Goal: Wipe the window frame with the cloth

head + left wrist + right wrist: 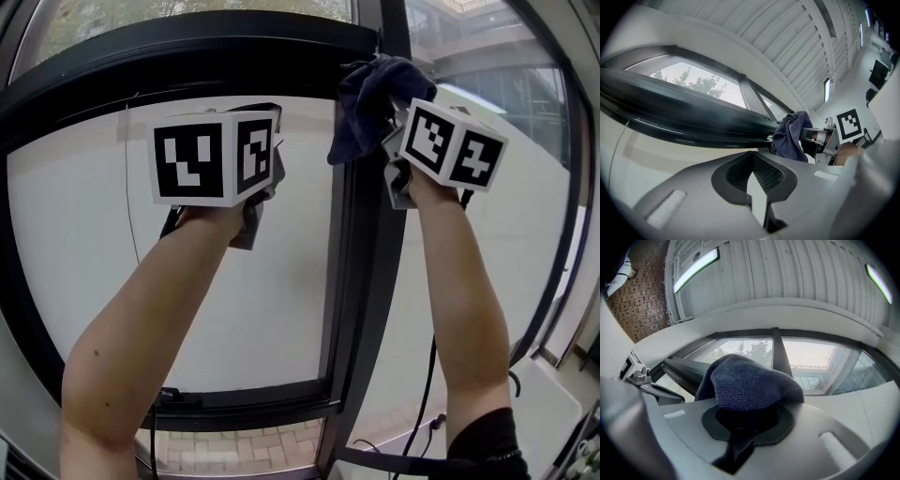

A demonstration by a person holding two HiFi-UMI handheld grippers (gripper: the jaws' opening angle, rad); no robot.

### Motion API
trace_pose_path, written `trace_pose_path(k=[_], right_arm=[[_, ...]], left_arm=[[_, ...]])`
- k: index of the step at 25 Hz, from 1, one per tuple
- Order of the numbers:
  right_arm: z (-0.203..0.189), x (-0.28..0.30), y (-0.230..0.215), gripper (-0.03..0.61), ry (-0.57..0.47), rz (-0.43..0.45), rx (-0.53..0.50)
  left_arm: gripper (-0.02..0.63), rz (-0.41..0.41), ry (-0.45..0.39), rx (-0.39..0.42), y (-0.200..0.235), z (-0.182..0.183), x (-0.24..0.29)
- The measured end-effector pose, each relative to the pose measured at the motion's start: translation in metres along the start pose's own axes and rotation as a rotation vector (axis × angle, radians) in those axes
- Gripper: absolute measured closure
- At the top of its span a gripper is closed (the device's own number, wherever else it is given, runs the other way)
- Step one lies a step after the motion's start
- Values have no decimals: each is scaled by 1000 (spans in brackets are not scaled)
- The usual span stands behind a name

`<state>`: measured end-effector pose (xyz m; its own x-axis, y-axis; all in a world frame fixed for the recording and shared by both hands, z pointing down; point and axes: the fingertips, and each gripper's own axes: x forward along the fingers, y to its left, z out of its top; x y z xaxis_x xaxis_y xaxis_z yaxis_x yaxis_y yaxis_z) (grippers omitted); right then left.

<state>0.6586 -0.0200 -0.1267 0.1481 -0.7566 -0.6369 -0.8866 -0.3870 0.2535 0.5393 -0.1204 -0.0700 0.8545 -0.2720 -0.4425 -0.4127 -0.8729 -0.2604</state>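
Observation:
A dark blue cloth [375,94] is bunched at the top of the black vertical window frame bar [361,244]. My right gripper [392,127] is shut on the cloth and holds it up against the bar. In the right gripper view the cloth [750,383] bulges over the jaws and hangs down between them [743,420]. My left gripper [270,141] is raised in front of the left pane, apart from the cloth. In its own view the pads meet at the tips with nothing between them [751,161]. The cloth [791,136] shows beyond, beside the black frame [693,117].
A white blind [234,309] fills the left pane behind the glass. The curved black outer frame [187,42] runs above it. A thin cable [424,394] hangs below my right arm. A white ledge [548,412] sits at the lower right. Brick paving [234,450] shows below.

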Motion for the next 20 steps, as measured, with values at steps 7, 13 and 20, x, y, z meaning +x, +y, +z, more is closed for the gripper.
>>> trace_pose_path(k=[7, 13, 20], right_arm=[[23, 23, 0, 528, 24, -9, 14], [26, 14, 8, 528, 24, -19, -60], [6, 2, 17, 528, 46, 0, -69]], left_arm=[[620, 25, 42, 10, 11, 22, -17], [620, -5, 41, 12, 4, 11, -32], [620, -59, 63, 69, -15, -17, -31]])
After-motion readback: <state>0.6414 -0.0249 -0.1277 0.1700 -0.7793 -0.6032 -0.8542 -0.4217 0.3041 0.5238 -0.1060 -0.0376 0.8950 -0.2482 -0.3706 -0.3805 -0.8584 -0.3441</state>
